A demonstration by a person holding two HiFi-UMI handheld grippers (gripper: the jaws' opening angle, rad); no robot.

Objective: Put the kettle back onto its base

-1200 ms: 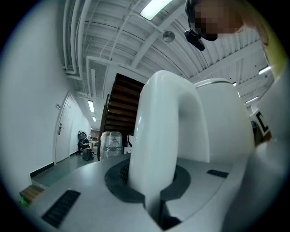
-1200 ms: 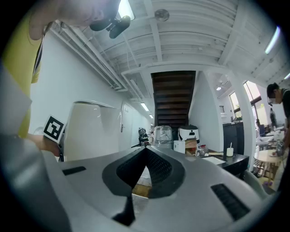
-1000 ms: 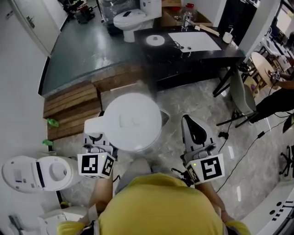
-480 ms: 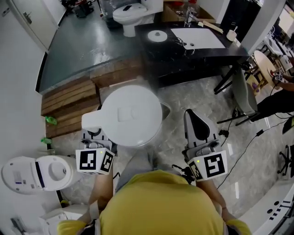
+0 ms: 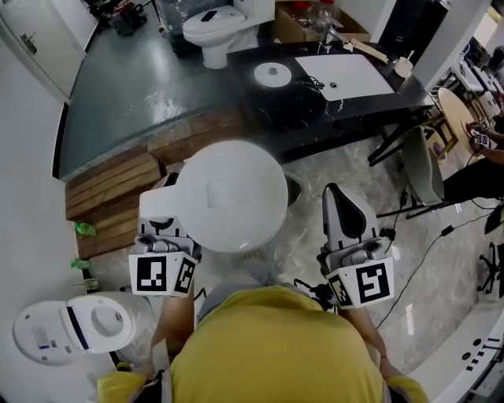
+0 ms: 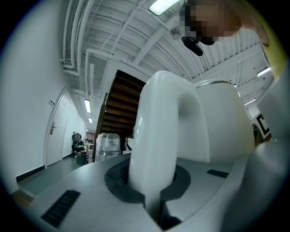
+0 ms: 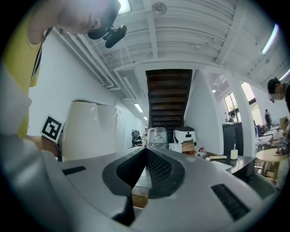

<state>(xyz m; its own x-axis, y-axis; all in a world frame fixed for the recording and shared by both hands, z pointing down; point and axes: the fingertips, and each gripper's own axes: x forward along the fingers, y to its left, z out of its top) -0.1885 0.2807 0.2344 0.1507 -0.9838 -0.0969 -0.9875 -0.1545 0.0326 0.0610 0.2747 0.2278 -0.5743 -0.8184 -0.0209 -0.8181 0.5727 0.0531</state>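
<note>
– Kettle (image 5: 232, 197) first: where do we have it?
– Up in the air in front of us, over the pale marble floor (image 5: 346, 169). In the head view we look down on its round white lid. It is well apart from the black counter (image 5: 315, 118).
– And the base (image 5: 272, 74)?
– It shows as a round white disc lying on that counter, just beside the white sink (image 5: 344, 76). The kettle is not on it.
– What has hold of the kettle?
– Our left claw (image 6: 152, 183). In the left gripper view its two jaws are drawn in tight on the white handle (image 6: 158, 131). The handle stands upright between them, with the kettle's body just behind it.
– How far open would we call it?
– Barely open, only as wide as the handle is thick, and the pads press on both sides of it.
– And our right claw (image 5: 335, 197)?
– It hangs to the right of the kettle, near it but apart. In the right gripper view its jaws meet at the tips, closed, with nothing between them. The kettle shows at the left of that view, not touching.
– Anything else around us?
– A wooden pallet (image 5: 106, 193) lies left of the kettle, and a white toilet (image 5: 213, 24) stands on the dark floor past the counter.
</note>
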